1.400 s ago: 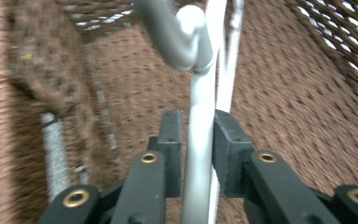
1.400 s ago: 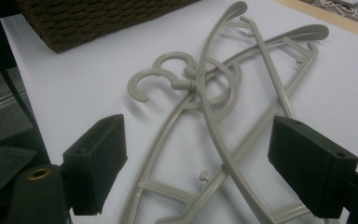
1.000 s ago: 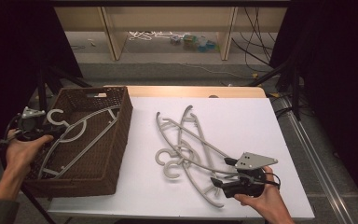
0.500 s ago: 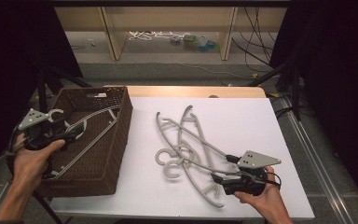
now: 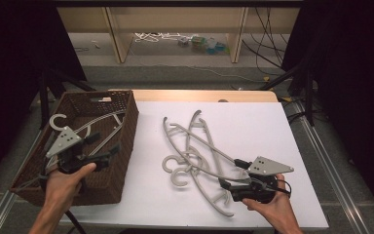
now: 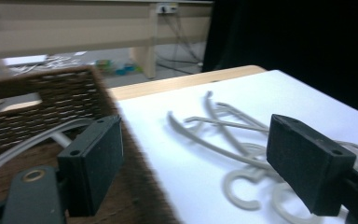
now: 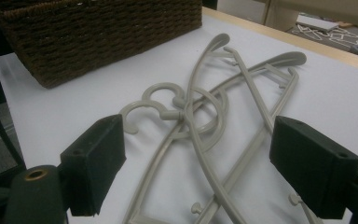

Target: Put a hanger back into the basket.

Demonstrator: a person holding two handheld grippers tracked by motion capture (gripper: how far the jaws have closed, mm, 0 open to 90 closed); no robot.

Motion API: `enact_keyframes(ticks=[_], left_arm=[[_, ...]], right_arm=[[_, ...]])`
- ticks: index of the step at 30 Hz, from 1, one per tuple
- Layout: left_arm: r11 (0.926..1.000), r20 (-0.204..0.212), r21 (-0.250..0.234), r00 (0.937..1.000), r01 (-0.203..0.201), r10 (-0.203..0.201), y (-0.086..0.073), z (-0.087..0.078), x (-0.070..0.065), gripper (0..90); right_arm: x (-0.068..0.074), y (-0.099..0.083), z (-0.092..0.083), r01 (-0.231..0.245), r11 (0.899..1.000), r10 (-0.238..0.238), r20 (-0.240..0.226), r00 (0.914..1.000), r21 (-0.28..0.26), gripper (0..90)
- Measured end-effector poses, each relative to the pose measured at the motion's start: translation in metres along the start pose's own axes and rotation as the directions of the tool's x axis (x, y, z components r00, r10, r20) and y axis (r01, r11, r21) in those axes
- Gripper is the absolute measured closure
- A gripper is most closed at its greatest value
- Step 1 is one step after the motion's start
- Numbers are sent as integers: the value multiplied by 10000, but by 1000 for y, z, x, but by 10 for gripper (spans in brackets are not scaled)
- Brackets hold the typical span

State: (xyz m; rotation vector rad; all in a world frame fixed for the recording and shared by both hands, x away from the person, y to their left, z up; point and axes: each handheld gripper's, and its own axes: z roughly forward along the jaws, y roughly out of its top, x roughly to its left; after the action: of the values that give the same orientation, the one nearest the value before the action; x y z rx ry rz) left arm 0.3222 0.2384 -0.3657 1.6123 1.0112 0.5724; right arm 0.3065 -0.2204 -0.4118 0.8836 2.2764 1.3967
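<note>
Several grey plastic hangers (image 5: 195, 153) lie tangled on the white table top (image 5: 253, 122). One more hanger (image 5: 95, 124) rests in the brown wicker basket (image 5: 121, 105), its hook at the left rim. My left gripper (image 5: 102, 145) hovers over the basket's right side, pointing at the pile. Its jaws have just been opening and nothing is between them; they stand open (image 6: 200, 172). My right gripper (image 5: 231, 174) sits low at the pile's near right end. It is open (image 7: 205, 172), with hanger arms (image 7: 200, 130) running between its jaws, untouched by the pads.
The basket (image 7: 98, 32) stands on the table's left part, its wall (image 6: 42, 107) close to my left jaw. Bare white surface stretches right of and behind the pile. A wooden shelf (image 5: 175, 19) and cables lie on the floor beyond the table.
My left gripper let go of the hanger in the basket, opened, and moved right from the basket's left rim to its right side. The right gripper stayed put.
</note>
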Motion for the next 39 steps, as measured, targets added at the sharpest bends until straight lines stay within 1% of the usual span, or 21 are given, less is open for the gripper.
enact_keyframes(ticks=[2, 3, 4, 5, 6, 7, 9, 11, 15, 17, 19, 20, 22, 23, 25, 27, 30, 34, 36, 37, 39], left_arm=[[10000, 377, -91, 9993, -27, 31, -5, 3, -9, 179], [10000, 377, -91, 9993, -27, 31, -5, 3, -9, 176], [9998, 560, -143, 9983, -128, 136, -9, 6, -17, 173], [9998, 671, -144, 9976, -163, 172, -10, 7, -20, 171], [9996, 602, -226, 9980, -188, 202, -11, 8, -22, 171], [9994, 560, -269, 9982, -220, 234, -12, 9, -24, 170], [9992, 679, -404, 9976, -83, 111, -14, 10, -27, 170], [9986, 833, -528, 9964, -89, 133, -18, 11, -33, 170], [9979, 1114, -589, 9932, -279, 343, -29, 12, -44, 165], [9971, 1072, -639, 9931, -409, 476, -35, 13, -48, 162], [9953, 1130, -700, 9908, -673, 749, -41, 15, -50, 159], [9948, 1149, -625, 9896, -798, 866, -43, 14, -50, 159], [9939, 1171, -707, 9888, -841, 920, -47, 14, -53, 159], [9926, 1171, -718, 9874, -981, 1060, -50, 14, -55, 159], [9932, 1313, -682, 9861, -939, 1022, -54, 14, -58, 160], [9922, 1459, -706, 9829, -1028, 1122, -56, 14, -59, 160], [9918, 1470, -732, 9824, -1051, 1150, -57, 14, -61, 160], [9933, 1439, -689, 9843, -931, 1023, -62, 16, -63, 161], [9939, 1517, -624, 9834, -904, 990, -65, 18, -63, 161], [9945, 1514, -510, 9836, -913, 981, -66, 18, -63, 161], [9938, 1609, -582, 9816, -943, 1026, -68, 19, -64, 161]], right_arm=[[0, -1, 1, -14, 10000, 14, -32, 10000, 12, 191], [0, -2, 2, -11, 10000, 11, -51, 10000, -39, 191], [-1, -2, 2, 169, 9998, -168, 86, 9998, -98, 191], [-1, -2, 2, 75, 10000, -75, 65, 10000, -29, 191], [-1, -3, 4, -28, 9999, 27, -100, 9999, -113, 189], [-1, -3, 3, -41, 10000, 41, -152, 9999, -27, 187], [-2, -4, 3, -14, 9999, 14, -9, 10000, -161, 187], [-2, -4, 3, -76, 9998, 74, -111, 9999, -196, 187], [-2, -5, 3, -102, 9995, 101, -40, 9999, -290, 185], [-2, -6, 4, -67, 9996, 67, -1, 10000, -291, 185], [-1, -6, 5, -97, 9992, 95, -59, 9999, -381, 185], [-1, -6, 6, -115, 9994, 110, -148, 9998, -334, 184], [-1, -6, 5, -56, 9997, 55, -29, 10000, -254, 182], [0, -6, 5, -58, 9996, 58, -11, 10000, -292, 183], [-1, -6, 6, 54, 9992, -53, 15, 10000, -405, 182], [0, -6, 5, -38, 9995, 37, -33, 10000, -321, 182], [0, -6, 6, 24, 9993, -25, -41, 10000, -382, 183], [0, -4, 10, 155, 9996, -158, -117, 9998, -254, 192], [-2, -1, 14, 349, 9994, -350, -169, 9992, -74, 204], [-3, 0, 17, 548, 9985, -548, -68, 9985, -22, 209], [-6, 3, 23, 803, 9965, -804, 28, 9968, 223, 211]])
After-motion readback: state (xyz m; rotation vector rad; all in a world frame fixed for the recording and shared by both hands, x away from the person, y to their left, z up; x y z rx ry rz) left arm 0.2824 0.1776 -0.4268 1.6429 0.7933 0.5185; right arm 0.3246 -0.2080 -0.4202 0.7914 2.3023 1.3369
